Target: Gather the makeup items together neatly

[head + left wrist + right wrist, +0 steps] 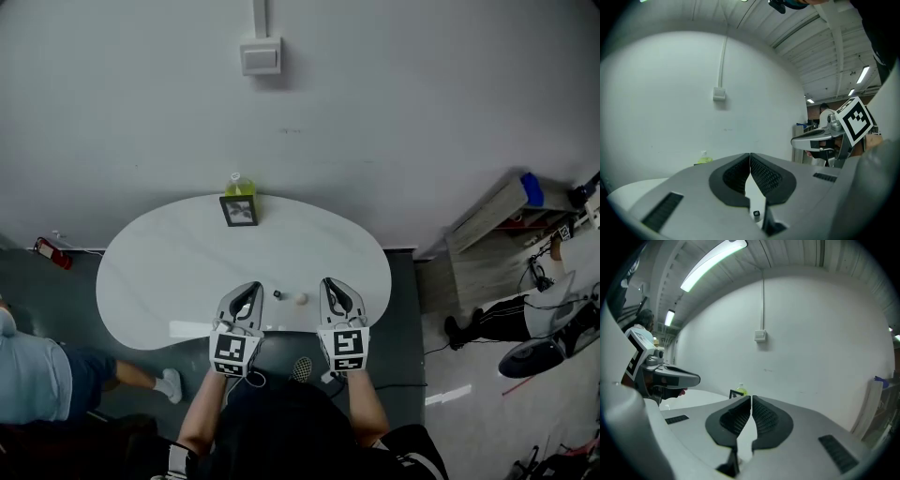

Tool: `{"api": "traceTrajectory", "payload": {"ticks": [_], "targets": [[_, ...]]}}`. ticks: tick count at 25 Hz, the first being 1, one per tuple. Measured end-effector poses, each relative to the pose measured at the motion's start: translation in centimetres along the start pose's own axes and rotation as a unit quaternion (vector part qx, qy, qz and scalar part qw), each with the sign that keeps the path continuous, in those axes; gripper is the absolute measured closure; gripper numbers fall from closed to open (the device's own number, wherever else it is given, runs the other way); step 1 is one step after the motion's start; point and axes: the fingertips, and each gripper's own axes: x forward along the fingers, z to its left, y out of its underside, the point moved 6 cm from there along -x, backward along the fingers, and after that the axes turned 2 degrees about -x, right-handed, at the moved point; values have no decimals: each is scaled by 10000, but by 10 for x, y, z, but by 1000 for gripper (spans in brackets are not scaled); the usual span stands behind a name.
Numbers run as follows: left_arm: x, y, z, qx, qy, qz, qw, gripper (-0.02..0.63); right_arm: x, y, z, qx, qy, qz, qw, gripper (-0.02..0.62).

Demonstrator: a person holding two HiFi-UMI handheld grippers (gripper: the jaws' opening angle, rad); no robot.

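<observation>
At the near edge of the table [169, 272], a dark item [277, 295] and a pale item [300, 299] lie between left gripper [249, 287] and right gripper [330, 285], jaws of both pressed together, empty; the dark one nearer the left

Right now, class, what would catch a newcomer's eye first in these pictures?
The left gripper and right gripper sit side by side over the near edge of the white table, both shut and empty. Between them lie a dark item and a pale item. At the far edge a frame stands in front of a green bottle.
</observation>
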Motion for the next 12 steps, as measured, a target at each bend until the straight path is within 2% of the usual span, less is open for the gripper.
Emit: {"api": "traceTrajectory", "payload": {"ticks": [5, 12], "targets": [[-13, -10, 0, -8, -135, -145, 9998, 586, -12, 3, 0, -20, 36, -1, 10000, 557], [-24, -11, -6, -1, -118, -225, 9997, 586, -23, -4, 0, -85, 84, -131, 9998, 557]]}}
